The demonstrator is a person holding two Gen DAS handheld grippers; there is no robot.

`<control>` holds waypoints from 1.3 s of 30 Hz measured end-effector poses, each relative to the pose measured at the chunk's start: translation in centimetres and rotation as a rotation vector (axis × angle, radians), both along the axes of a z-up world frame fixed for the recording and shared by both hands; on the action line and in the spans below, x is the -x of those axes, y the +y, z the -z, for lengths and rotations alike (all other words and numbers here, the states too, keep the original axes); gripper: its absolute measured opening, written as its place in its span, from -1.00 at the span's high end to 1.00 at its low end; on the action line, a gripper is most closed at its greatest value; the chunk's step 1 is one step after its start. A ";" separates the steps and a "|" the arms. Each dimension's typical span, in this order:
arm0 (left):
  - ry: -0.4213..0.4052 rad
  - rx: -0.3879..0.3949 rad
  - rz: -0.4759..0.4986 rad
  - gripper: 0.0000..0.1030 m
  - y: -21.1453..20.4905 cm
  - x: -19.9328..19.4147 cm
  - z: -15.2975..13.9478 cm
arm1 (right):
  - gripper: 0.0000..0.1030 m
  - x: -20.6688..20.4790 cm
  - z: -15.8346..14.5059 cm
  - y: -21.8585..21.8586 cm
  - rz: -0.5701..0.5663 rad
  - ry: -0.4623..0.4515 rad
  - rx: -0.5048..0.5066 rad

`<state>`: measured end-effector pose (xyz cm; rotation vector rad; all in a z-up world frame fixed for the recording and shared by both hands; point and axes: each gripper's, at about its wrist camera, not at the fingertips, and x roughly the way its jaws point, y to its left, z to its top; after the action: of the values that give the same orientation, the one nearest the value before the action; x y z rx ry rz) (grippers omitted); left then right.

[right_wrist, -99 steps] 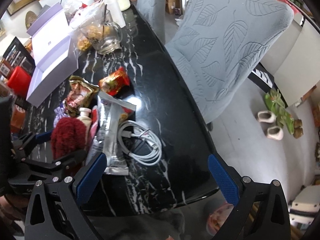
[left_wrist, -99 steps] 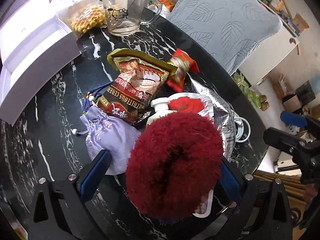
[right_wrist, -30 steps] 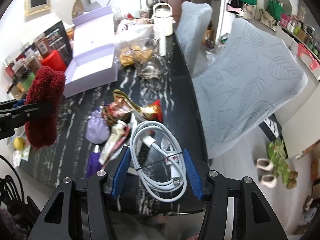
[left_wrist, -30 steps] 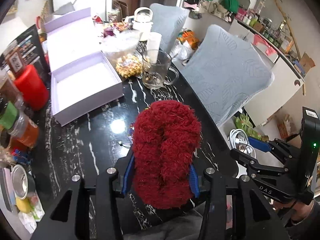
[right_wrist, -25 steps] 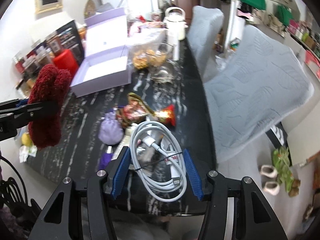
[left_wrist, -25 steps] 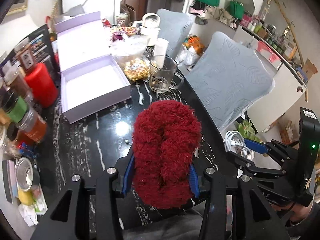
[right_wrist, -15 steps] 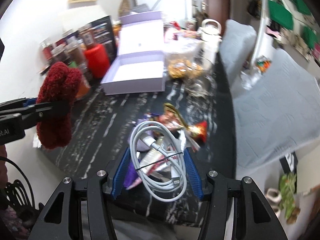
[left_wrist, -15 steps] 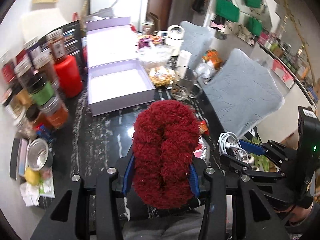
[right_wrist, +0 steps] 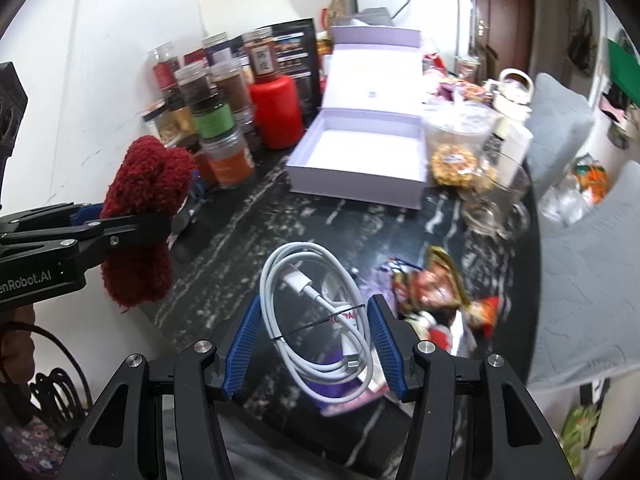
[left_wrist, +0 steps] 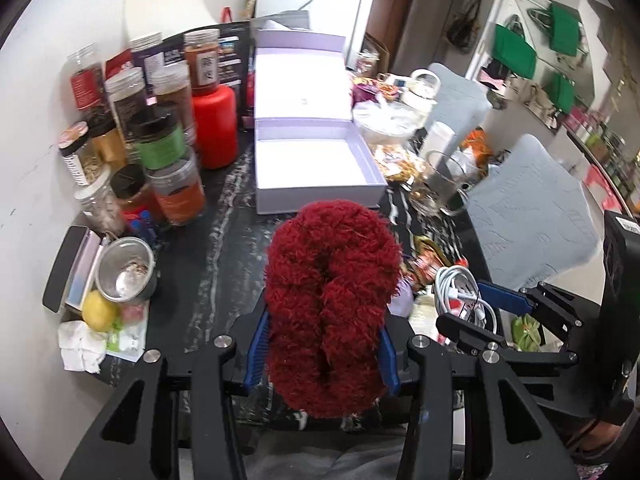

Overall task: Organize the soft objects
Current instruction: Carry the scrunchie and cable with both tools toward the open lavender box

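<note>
Step in hand: you are carrying two things at once above the black marble table [left_wrist: 224, 248], and both look bound for the open lilac box [left_wrist: 316, 160].
Left gripper [left_wrist: 322, 354]: its pads are clamped narrow on the red fluffy scrunchie [left_wrist: 332, 304], which bulges out above and below the blue pads.
Right gripper [right_wrist: 316, 346]: its fingers are partly closed, pinching the coiled white cable [right_wrist: 320, 320] by its sides; the coil hangs clear of the table.
Where the things are: the scrunchie is in the air in front of the box's near wall; the cable is in the air nearer you, over the snack packets [right_wrist: 432, 284].
Next move: I judge you need to bring the scrunchie over the box's near wall, lower it into the bare floor, then spread the pads. Keep clear of the glass mug [left_wrist: 440, 184] just right of the box and the jars [left_wrist: 168, 160] to its left.
Count: one box, lid up and nothing in it; one scrunchie; one cable; one glass mug; one red canister [left_wrist: 214, 128]; one lilac pouch [right_wrist: 378, 276], mostly hidden.
Risk: the fluffy fibres may cling to the pads on release.
</note>
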<state>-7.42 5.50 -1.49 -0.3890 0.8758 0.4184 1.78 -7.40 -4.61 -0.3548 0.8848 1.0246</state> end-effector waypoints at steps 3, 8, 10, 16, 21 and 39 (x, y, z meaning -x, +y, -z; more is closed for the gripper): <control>-0.006 -0.005 -0.017 0.13 1.6 -0.1 -0.3 | -0.05 -0.3 -0.3 1.7 -0.017 0.004 -0.002; -0.025 -0.027 -0.015 0.13 4.3 -1.1 -1.2 | -0.05 -1.4 -1.1 4.3 -0.021 -0.007 -0.011; -0.032 -0.030 -0.008 0.13 5.4 -1.7 -1.4 | -0.05 -2.0 -1.6 5.4 -0.015 -0.014 -0.013; -0.043 -0.032 0.022 0.13 8.0 -3.4 -2.3 | -0.05 -3.7 -2.8 8.2 0.015 -0.027 -0.018; -0.057 -0.032 0.057 0.13 10.1 -5.2 -3.1 | -0.05 -5.1 -3.8 9.9 0.035 -0.034 -0.026; -0.138 -0.061 0.149 0.13 16.1 -14.6 -5.5 | -0.05 -13.3 -6.7 15.0 0.095 -0.099 -0.063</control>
<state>7.15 21.56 3.97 -0.2905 0.7506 0.2773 15.09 7.62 2.12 -0.3056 0.7716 0.9373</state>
